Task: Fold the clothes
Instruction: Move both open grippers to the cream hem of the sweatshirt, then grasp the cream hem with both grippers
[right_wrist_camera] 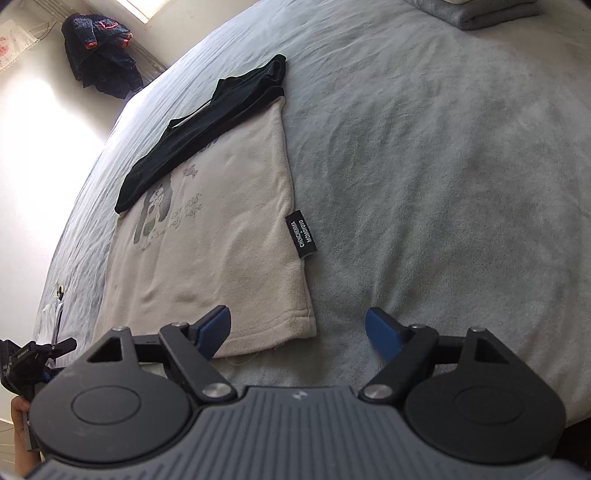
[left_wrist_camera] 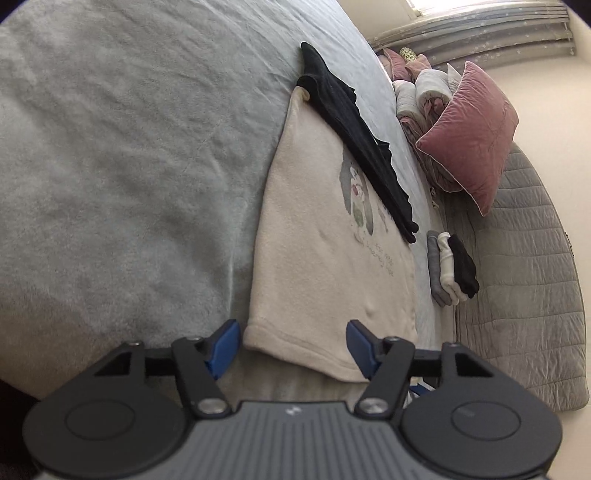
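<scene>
A cream sweatshirt (left_wrist_camera: pixel 317 258) with a faded cartoon print lies flat on the grey-green blanket (left_wrist_camera: pixel 122 166), its black sleeves and collar (left_wrist_camera: pixel 354 136) folded across the far end. My left gripper (left_wrist_camera: pixel 291 343) is open just above the near hem, one finger on each side of it. In the right wrist view the same sweatshirt (right_wrist_camera: pixel 207 229) shows a black side label (right_wrist_camera: pixel 302 233) on its right edge. My right gripper (right_wrist_camera: pixel 298 334) is open over the hem's right corner, with nothing between the fingers.
A stack of folded clothes (left_wrist_camera: pixel 452 267) sits by the bed's right side, with a pink cushion (left_wrist_camera: pixel 474 136) and rolled bedding behind. Folded grey cloth (right_wrist_camera: pixel 491 14) lies at the far end. A dark jacket (right_wrist_camera: pixel 99 55) hangs on the wall. A hand (right_wrist_camera: pixel 20 435) shows bottom left.
</scene>
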Tool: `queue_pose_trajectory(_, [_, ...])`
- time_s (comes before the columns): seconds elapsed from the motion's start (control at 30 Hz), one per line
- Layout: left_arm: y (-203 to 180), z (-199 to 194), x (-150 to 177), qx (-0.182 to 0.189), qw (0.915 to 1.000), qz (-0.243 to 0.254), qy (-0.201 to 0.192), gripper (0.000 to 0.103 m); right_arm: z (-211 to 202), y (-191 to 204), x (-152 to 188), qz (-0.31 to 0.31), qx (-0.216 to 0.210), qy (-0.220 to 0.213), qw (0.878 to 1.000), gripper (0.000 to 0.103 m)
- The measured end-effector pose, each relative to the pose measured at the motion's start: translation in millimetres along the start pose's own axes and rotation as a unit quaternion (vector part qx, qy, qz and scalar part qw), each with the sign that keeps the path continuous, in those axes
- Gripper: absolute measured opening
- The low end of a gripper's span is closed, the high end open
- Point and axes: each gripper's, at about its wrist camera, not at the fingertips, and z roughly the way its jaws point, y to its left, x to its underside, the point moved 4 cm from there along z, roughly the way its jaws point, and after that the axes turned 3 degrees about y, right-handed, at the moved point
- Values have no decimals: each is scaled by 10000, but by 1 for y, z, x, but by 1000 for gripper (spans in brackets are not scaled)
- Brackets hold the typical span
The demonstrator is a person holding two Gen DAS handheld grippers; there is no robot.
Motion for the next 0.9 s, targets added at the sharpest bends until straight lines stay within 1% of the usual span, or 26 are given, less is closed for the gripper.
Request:
queue_pose_trajectory(0.03, [0, 2, 0, 32, 10000, 20, 44, 57, 1, -1, -1, -8, -78, 36, 10000, 75])
queue_pose_trajectory(0.1, [-1, 7, -1, 97, 9998, 111, 153, 50, 2, -2, -2, -21, -237, 106, 9997, 65])
queue_pose_trajectory(0.13, [-2, 9, -1, 130, 9996, 168, 206, 48, 4, -3, -4, 15, -368, 157, 9992, 63])
queue_pose_trajectory(0.2, [-2, 14, -1, 200, 9990, 271, 305, 42, 8, -6, -6, 136, -670, 280, 9973, 54])
queue_pose_trajectory(0.33, [1, 21, -4, 366, 9975, 348, 490, 33, 15, -14, -10, 301, -1055, 444, 9930, 48])
queue_pose_trajectory(0.43, [5, 28, -6, 510, 9962, 325, 625, 26, 19, -22, -12, 425, -1344, 556, 9885, 39])
queue_pose_trajectory(0.47, [6, 30, -6, 556, 9956, 305, 684, 23, 21, -24, -13, 398, -1392, 604, 9876, 30])
queue_pose_trajectory(0.5, [7, 32, -6, 569, 9953, 275, 740, 16, 22, -25, -12, 353, -1402, 639, 9874, 19])
queue_pose_trajectory(0.53, [9, 33, -6, 566, 9949, 245, 800, 13, 23, -26, -12, 308, -1421, 659, 9872, 15])
queue_pose_trajectory(0.57, [9, 34, -6, 572, 9944, 215, 857, 9, 25, -26, -11, 263, -1447, 677, 9868, 13])
queue_pose_trajectory(0.63, [9, 34, -6, 681, 9931, 168, 937, 8, 23, -25, -11, 213, -1515, 684, 9859, 14])
queue_pose_trajectory(0.73, [5, 29, -4, 867, 9916, 178, 948, 5, 18, -22, -12, 228, -1730, 681, 9823, 14])
queue_pose_trajectory(0.8, [2, 25, -6, 980, 9917, 155, 814, 4, 15, -20, -15, 313, -1924, 639, 9787, 14])
queue_pose_trajectory(0.9, [-4, 17, -12, 1308, 9898, 68, 562, 3, 11, -16, -23, 443, -2181, 527, 9735, 14])
